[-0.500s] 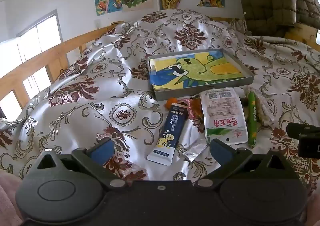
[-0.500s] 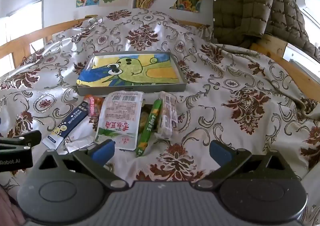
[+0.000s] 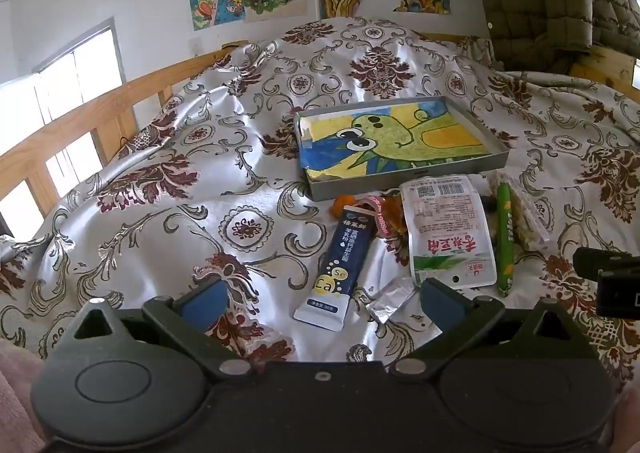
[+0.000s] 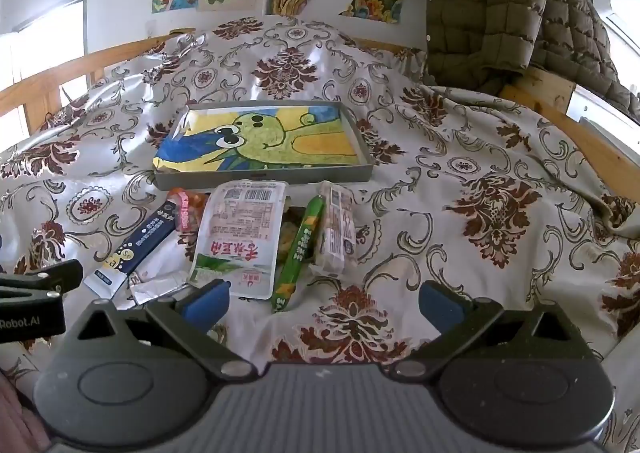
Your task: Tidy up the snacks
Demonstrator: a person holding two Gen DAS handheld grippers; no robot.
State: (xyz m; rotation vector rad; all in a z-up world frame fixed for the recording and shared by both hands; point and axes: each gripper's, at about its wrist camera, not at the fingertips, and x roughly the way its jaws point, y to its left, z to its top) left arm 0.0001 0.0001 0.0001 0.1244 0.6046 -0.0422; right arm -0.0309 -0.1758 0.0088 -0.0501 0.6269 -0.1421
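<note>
Barely shifted since half a second ago | left gripper [image 3: 320, 299], right gripper [image 4: 324, 299] both spread, empty | navy calcium-powder sachet [image 3: 340, 265] nearest | shallow grey tray [image 3: 404, 183] unfilled, sorting unstarted

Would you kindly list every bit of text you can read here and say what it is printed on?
"Ca": dark blue sachet.
"Se": same sachet, in a small bubble.
"Robot.AI": black body of the left hand-held gripper, partly cut off.
Red Chinese characters, barcode and fine print on the white pouch: too blurred.
Lettering on the green stick: unreadable.
</note>
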